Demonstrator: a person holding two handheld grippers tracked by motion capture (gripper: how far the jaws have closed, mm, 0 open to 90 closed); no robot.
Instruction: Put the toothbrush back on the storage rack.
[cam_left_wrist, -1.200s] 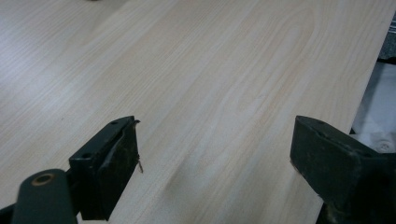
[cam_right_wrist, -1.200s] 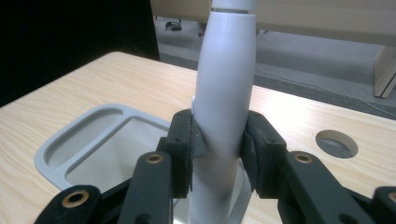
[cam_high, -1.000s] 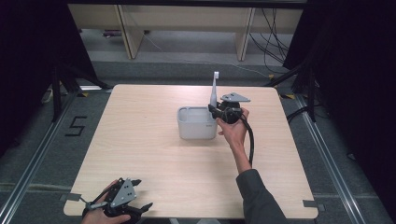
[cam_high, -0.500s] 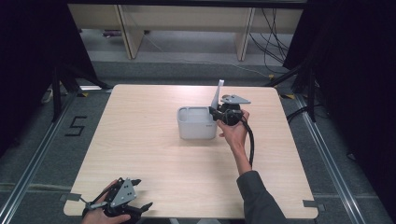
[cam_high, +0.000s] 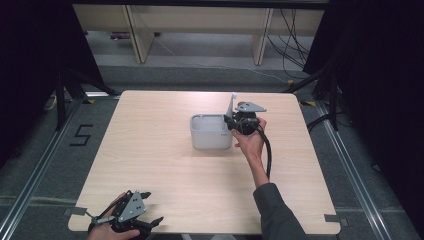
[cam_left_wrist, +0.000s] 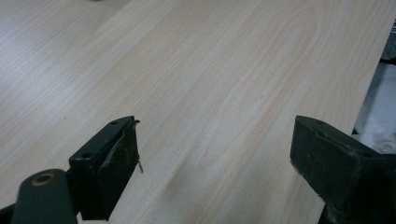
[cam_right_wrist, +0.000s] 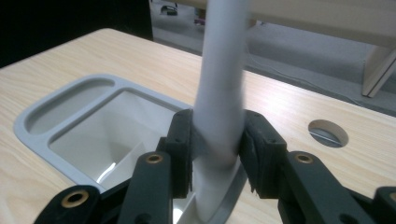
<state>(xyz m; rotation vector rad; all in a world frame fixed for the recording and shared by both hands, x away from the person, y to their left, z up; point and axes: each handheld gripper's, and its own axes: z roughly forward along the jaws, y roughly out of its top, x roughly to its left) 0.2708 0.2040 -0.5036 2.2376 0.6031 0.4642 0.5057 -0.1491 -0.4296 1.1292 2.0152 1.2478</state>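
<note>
A grey plastic bin (cam_high: 210, 132) stands at the middle of the table, open on top, with a pale handle (cam_high: 232, 104) rising from its right rim. My right gripper (cam_high: 230, 121) is shut on the base of that handle. In the right gripper view the pads clamp the handle (cam_right_wrist: 222, 70) from both sides at the right gripper (cam_right_wrist: 217, 137), above the bin's rim (cam_right_wrist: 42, 135). The inside of the bin looks empty. My left gripper (cam_high: 152, 207) rests at the table's near left corner. Its jaws stand wide open over bare wood in the left gripper view (cam_left_wrist: 215, 135).
The wooden table (cam_high: 150, 150) has a round cable hole (cam_right_wrist: 328, 132) to the right of the bin. Dark curtains flank both sides. Wooden shelving legs and cables lie on the floor beyond the far edge. A cable (cam_high: 270, 155) trails from the right gripper along the forearm.
The top of the handle has shifted slightly right and lower in the right gripper's hold. Both hands have kept their places.
</note>
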